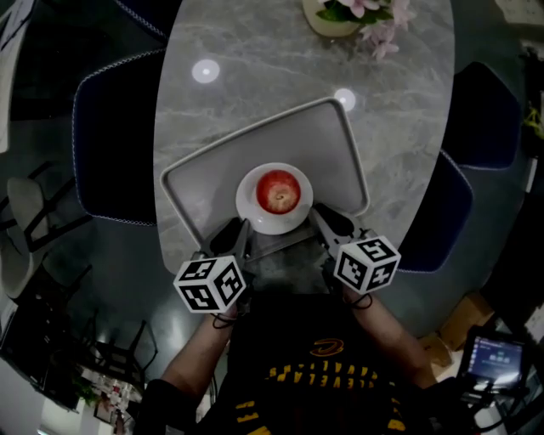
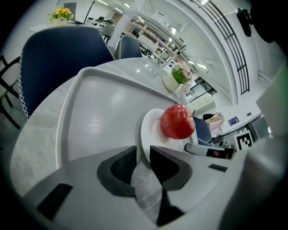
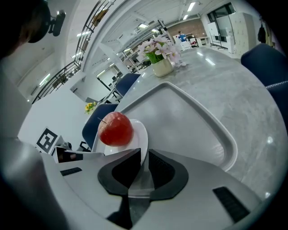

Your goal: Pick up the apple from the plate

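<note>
**Red apple on a plate clamped at both sides**

Red and upright, the apple (image 1: 278,191) sits at the centre of the white plate (image 1: 248,211), stem up. The plate rests on a grey tray (image 1: 336,140) on the marble table (image 1: 246,59). A vase of flowers (image 1: 340,17) stands well apart at the far edge.

Gripper state:
- The left gripper (image 2: 143,161) has its jaws closed on the plate's rim, which is pinched between the pads.
- The right gripper (image 3: 143,167) is closed on the opposite part of the rim in the same way.
- Neither gripper touches the apple.

Procedure, as judged from this position:
1. The operator should keep the plate level, since the apple lies loose and would likely roll towards any lowered side.
2. One gripper should hold the rim to steady the plate.
3. The other should release, open wider than the fruit and approach from above.
4. Its pads should close across the apple's widest part, clear of the stem.
5. The lift should be straight up. The smooth, rounded skin may slip under an off-centre grip.
</note>
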A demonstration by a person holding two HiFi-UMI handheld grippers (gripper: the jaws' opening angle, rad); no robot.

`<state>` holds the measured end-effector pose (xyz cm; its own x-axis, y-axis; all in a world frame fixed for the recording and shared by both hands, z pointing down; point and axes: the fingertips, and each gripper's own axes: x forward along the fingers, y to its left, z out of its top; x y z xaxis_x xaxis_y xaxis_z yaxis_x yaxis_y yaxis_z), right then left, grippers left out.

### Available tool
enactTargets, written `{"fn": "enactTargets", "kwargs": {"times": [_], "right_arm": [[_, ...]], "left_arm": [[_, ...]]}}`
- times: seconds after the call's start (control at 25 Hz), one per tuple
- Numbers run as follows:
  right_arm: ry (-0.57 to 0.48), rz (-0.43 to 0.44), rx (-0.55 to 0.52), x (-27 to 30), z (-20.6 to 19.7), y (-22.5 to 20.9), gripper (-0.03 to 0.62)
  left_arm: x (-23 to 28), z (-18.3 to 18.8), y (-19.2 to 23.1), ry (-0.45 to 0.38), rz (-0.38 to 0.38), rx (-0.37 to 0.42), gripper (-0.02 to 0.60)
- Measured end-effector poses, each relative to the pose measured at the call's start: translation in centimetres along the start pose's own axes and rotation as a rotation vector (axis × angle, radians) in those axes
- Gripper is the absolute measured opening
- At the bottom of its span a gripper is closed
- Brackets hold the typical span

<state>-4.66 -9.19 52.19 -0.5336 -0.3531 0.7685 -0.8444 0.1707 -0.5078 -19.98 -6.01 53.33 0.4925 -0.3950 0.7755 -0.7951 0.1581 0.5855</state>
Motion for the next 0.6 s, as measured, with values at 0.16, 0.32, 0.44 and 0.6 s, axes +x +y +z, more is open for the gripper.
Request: {"fn": "enactTargets", "kwargs": {"times": [0.16, 0.32, 0.44, 0.6], "right_arm": [[0.009, 0.007, 0.062, 0.34, 0.02, -0.17, 0.054], [0.029, 0.009, 0.085, 0.78, -0.08, 0.02, 0.054], [0.038, 0.02, 0.105, 0.95, -0.17, 0.32, 0.054], [0.053, 0.024, 0.108, 0.99, -0.37, 0.53, 0.054]], "left_arm": [[0.02, 0.13, 0.05, 0.012, -0.03, -0.076, 0.08], [0.07, 0.18, -0.1, 0.025, -0.054, -0.126, 0.08], [0.28, 0.08, -0.17, 0.034, -0.07, -0.165, 0.08], [0.2, 0.09, 0.0, 0.032, -0.086, -0.218, 0.08]]}}
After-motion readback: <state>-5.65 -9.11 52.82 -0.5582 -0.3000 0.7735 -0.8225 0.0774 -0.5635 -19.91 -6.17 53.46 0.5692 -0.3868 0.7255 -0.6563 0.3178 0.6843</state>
